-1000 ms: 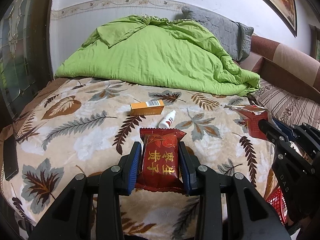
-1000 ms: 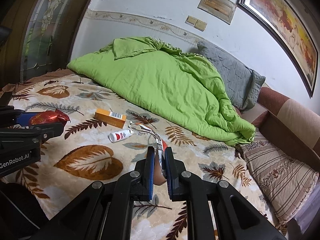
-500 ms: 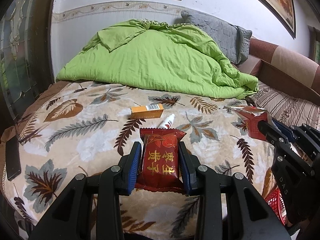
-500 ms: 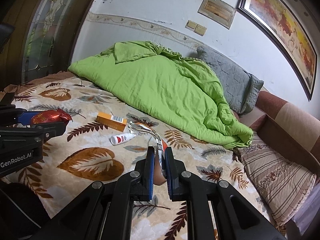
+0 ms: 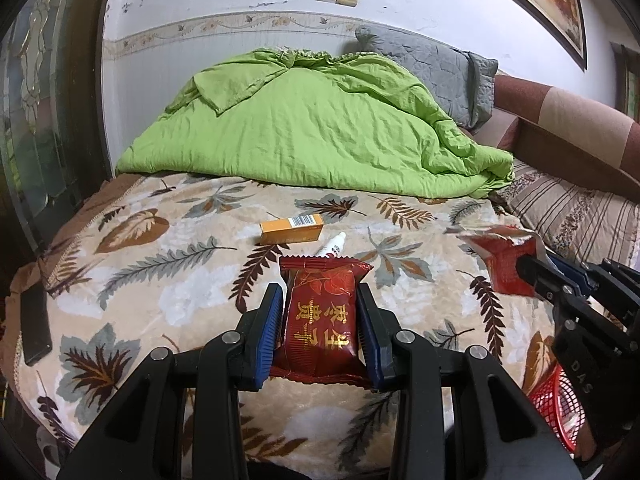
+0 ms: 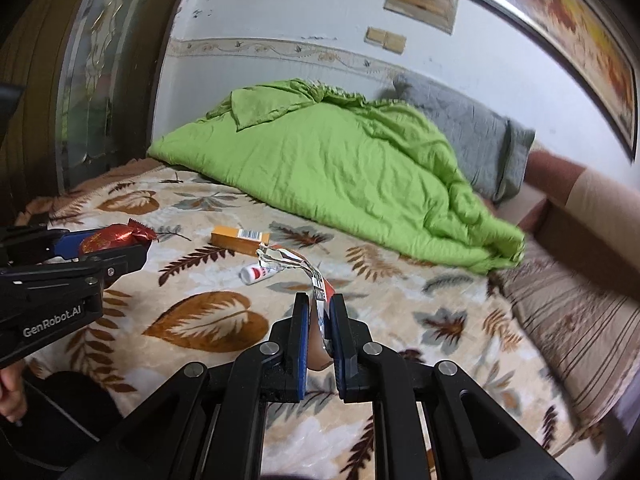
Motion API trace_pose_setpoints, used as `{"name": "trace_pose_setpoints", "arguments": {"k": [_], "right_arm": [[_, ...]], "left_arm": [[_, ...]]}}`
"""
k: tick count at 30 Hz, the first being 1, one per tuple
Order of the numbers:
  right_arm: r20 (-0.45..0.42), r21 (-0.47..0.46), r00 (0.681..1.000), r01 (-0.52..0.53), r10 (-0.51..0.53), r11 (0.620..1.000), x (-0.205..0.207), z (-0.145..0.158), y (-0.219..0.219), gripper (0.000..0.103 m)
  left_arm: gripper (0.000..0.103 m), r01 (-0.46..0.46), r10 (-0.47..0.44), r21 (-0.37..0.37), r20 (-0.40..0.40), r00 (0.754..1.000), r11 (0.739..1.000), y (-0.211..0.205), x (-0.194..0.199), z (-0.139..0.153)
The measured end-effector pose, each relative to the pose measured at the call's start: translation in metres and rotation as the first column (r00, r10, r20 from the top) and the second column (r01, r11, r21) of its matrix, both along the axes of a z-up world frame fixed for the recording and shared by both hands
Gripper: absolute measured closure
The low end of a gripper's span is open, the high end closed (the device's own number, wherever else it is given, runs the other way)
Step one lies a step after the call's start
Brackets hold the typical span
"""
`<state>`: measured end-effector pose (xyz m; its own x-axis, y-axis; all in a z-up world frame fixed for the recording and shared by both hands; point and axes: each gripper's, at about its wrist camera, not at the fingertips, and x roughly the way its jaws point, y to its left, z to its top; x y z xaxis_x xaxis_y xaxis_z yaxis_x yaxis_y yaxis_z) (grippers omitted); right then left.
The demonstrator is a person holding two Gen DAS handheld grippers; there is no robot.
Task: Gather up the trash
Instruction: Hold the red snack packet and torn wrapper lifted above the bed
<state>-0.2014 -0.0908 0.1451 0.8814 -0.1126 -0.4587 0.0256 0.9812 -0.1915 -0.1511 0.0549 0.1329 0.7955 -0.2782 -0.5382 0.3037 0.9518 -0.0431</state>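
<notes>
Holding two pieces of trash above the near edge of the bed, I have both tongs loaded. My left gripper [image 5: 320,320] stands partly closed, its blue pads pressed on the long sides of a sealed red snack packet [image 5: 320,316]; the packet looks puffy and light, and its glossy film should be slippery, so a squeeze across the middle seems to me safer than pinching a crimped end. My right gripper [image 6: 319,328] is closed as far as it goes on a torn wrapper [image 6: 296,264], red outside and silver inside, whose crumpled open end sticks up past the fingertips. I judge that one flimsy and nearly weightless, likely to flutter or slide out if the pinch eases. Two more items lie on the leaf-patterned blanket [image 5: 180,280] toward the middle of the bed: an orange box [image 5: 291,229], which looks stiff enough to take by its long sides, and just beside it a small white tube [image 5: 334,245], round and apt to roll. A red mesh basket [image 5: 556,408] shows below the bed's near right corner, which I take for the drop point.
</notes>
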Motion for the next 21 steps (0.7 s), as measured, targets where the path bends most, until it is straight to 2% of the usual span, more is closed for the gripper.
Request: {"name": "trace_pose_setpoints", "arguments": {"k": [2, 6, 21], "right_arm": [[-0.001, 0.042, 1.000, -0.016, 0.016, 0.999, -0.004, 0.000, -0.007, 0.092], [0.002, 0.065, 1.000, -0.016, 0.016, 0.998, -0.012, -0.001, -0.016, 0.092], [-0.006, 0.088, 1.000, -0.012, 0.013, 0.996, -0.013, -0.003, -0.020, 0.092]], "left_arm": [[0.068, -0.009, 0.009, 0.018, 0.012, 1.000, 1.000, -0.003, -0.001, 0.002], [0.068, -0.022, 0.020, 0.044, 0.031, 0.999, 0.999, -0.007, -0.004, 0.006], [0.068, -0.073, 0.066, 0.117, 0.067, 0.996, 0.990, -0.008, -0.003, 0.006]]}}
